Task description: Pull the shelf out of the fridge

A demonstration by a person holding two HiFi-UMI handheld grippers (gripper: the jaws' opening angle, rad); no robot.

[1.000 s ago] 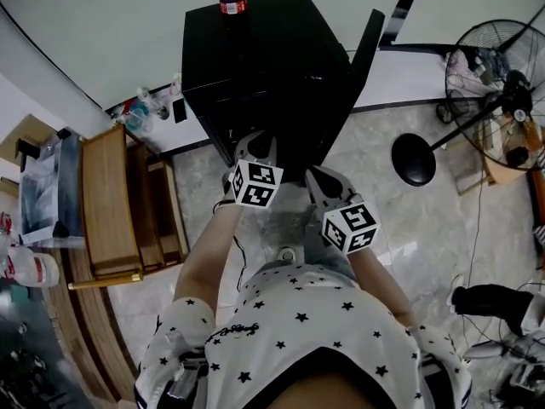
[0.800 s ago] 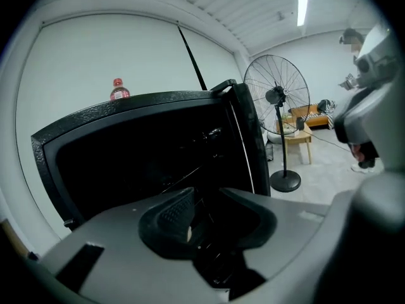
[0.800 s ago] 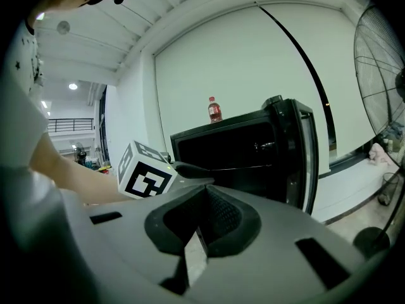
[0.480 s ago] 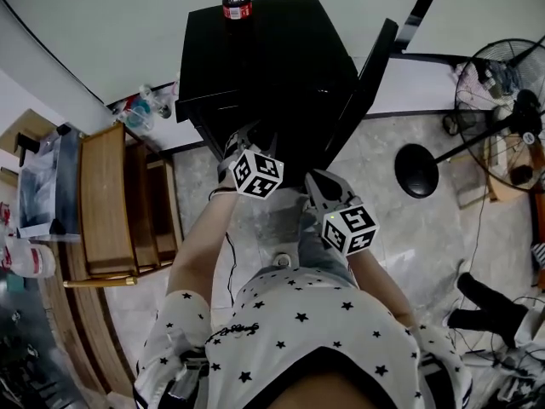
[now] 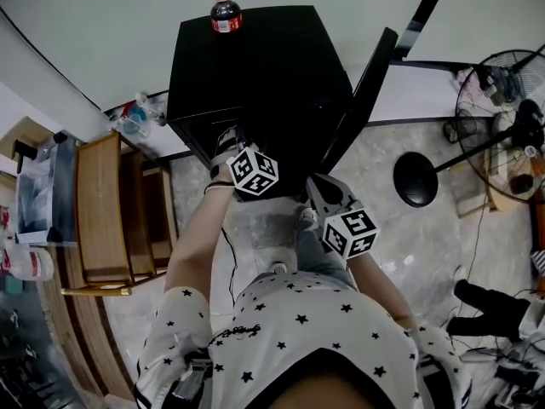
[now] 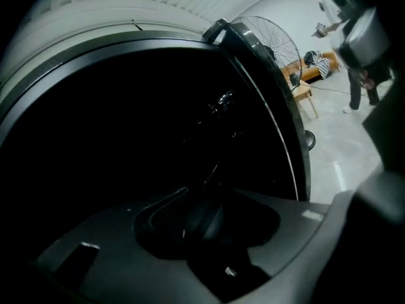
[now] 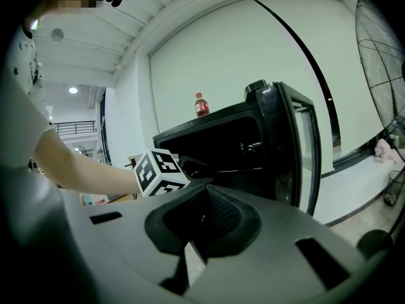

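Note:
The black fridge (image 5: 255, 66) stands on the floor with its door (image 5: 362, 92) swung open to the right. My left gripper (image 5: 232, 143) reaches into the dark opening. Its jaws have just been opening and stand slightly apart (image 6: 190, 217); nothing shows between them in the dark. The right gripper (image 5: 317, 186) hangs just outside the opening, shut and empty (image 7: 202, 219). A thin pale line, perhaps the shelf's front edge (image 7: 250, 168), crosses the fridge's inside beyond the left gripper (image 7: 190, 166).
A cola bottle (image 5: 225, 11) stands on the fridge's top. Wooden furniture (image 5: 102, 203) is at the left, with bottles (image 5: 136, 113) on the floor beside it. A standing fan (image 5: 502, 83) with a round base (image 5: 415, 180) is at the right. Another person's shoe (image 5: 485, 301) is nearby.
My left gripper has moved further into the fridge's opening and has rolled. The right gripper has edged a little closer to the fridge.

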